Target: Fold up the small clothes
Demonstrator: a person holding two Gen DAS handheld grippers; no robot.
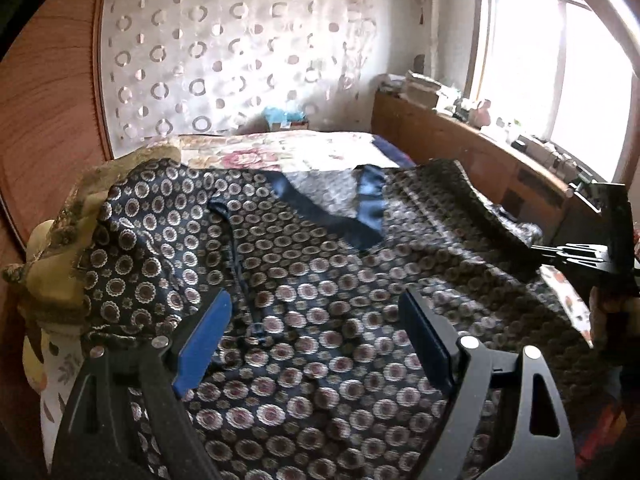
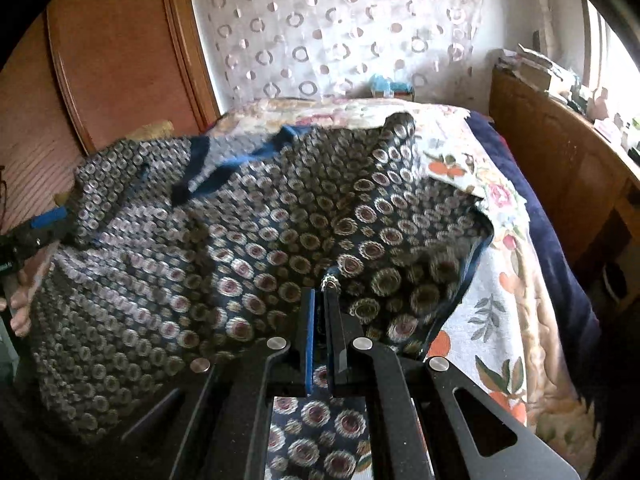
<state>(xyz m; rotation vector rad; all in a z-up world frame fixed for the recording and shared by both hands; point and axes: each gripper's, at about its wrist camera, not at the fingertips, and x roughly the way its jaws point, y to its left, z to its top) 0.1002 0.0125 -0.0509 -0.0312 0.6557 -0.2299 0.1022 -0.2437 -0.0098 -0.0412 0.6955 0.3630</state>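
- patterned garment (image 2: 248, 248): lying spread over the floral bedspread (image 2: 500, 312), navy neckline toward the curtain.
- right gripper (image 2: 320, 312): you are pinching the garment's edge, jaws clenched.
- left gripper (image 1: 316, 344): you are hovering above the garment, jaws released, holding nothing.
- risk: slippery cloth is likely sliding free or bunching if you pull one-sided.

Both wrist views close, angled down over patterned garment (image 1: 320, 280); shared: bed (image 2: 500, 280), curtain (image 1: 240, 60).
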